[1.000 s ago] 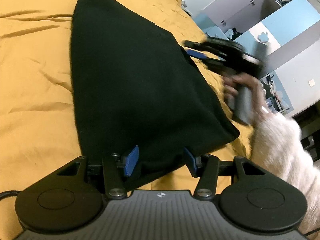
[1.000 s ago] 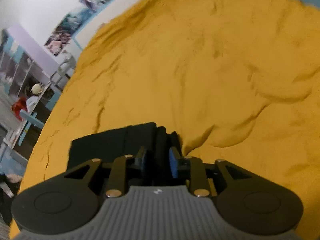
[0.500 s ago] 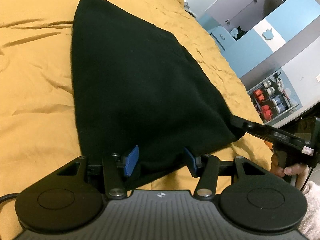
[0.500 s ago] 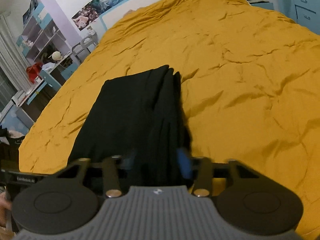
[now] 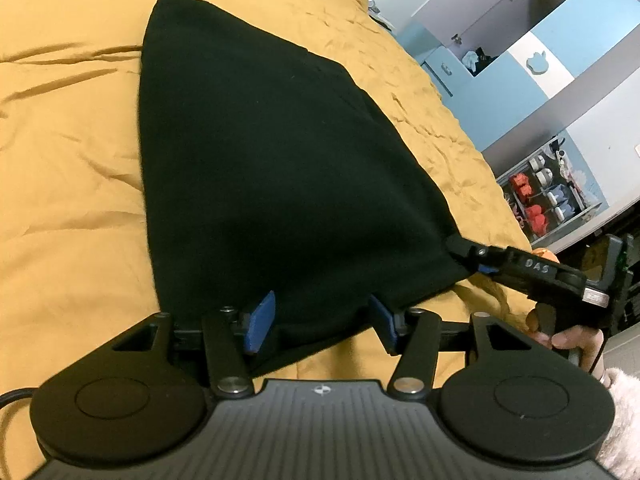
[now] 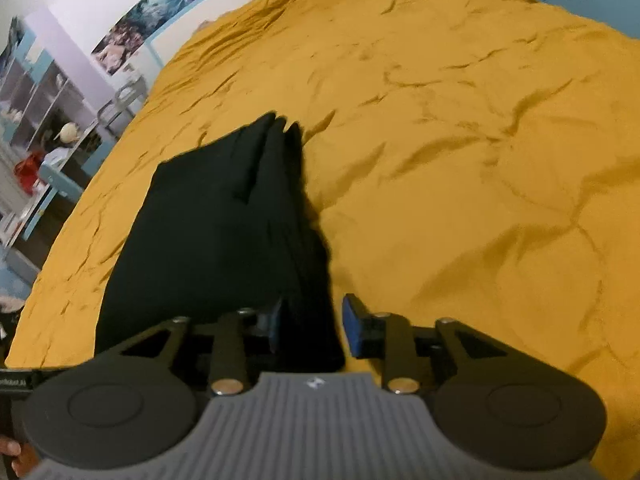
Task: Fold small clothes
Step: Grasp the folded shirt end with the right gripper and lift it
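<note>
A black garment lies folded flat on the yellow bedspread, narrowing toward its far end. My left gripper stands open over the garment's near edge, its blue pads apart with cloth lying between them. My right gripper is at the garment's near right corner, held by a hand. In the right wrist view the right gripper has its jaws opening. The garment's layered edge runs between them and the right pad stands clear of the cloth.
The bedspread stretches wide and wrinkled to the right and far side. Blue and white shelving and storage bins stand beyond the bed's right edge. A fluffy white sleeve is at the lower right. More shelves line the left wall.
My right gripper travelled from the garment's far right side to its near right corner, and its jaws have widened from a narrow hold on the cloth. The left gripper stayed put.
</note>
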A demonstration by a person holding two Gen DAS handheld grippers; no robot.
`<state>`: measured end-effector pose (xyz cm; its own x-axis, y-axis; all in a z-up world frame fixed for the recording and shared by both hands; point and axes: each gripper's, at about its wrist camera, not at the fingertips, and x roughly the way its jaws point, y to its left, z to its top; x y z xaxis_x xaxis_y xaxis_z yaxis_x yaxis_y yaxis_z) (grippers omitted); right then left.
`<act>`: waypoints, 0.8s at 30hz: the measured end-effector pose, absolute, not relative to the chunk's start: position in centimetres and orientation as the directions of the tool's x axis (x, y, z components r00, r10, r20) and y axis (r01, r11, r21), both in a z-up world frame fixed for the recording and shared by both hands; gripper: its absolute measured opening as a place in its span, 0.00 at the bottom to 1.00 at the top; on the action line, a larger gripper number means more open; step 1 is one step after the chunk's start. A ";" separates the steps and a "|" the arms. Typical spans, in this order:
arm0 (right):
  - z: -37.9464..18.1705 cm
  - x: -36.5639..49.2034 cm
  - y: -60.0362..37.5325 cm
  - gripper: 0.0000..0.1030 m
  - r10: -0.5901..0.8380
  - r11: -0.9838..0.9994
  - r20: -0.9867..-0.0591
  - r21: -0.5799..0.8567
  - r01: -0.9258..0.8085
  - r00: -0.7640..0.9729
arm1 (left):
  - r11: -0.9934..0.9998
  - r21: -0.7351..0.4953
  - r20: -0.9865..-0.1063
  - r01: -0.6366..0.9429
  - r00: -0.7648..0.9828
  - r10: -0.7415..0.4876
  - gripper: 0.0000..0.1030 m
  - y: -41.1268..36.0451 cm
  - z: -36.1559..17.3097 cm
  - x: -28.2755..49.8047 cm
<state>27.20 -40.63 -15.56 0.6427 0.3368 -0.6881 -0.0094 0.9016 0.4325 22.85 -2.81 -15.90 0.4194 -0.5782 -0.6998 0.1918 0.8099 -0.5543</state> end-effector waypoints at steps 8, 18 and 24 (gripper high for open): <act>-11.5 24.0 -36.1 0.29 0.397 0.911 -0.539 0.330 -0.248 0.743 | 0.804 -0.587 -0.662 0.096 0.514 -0.545 0.67 1.4 -14.9 20.6; -17.0 24.5 -36.7 0.25 0.396 0.910 -0.627 0.364 -0.198 0.670 | 0.771 -0.633 -0.646 0.071 0.500 -0.577 0.64 2.1 -17.6 20.0; -16.0 24.4 -36.3 0.30 0.406 0.907 -0.631 0.369 -0.204 0.661 | 0.743 -0.668 -0.634 0.041 0.492 -0.597 0.64 3.0 -16.2 18.8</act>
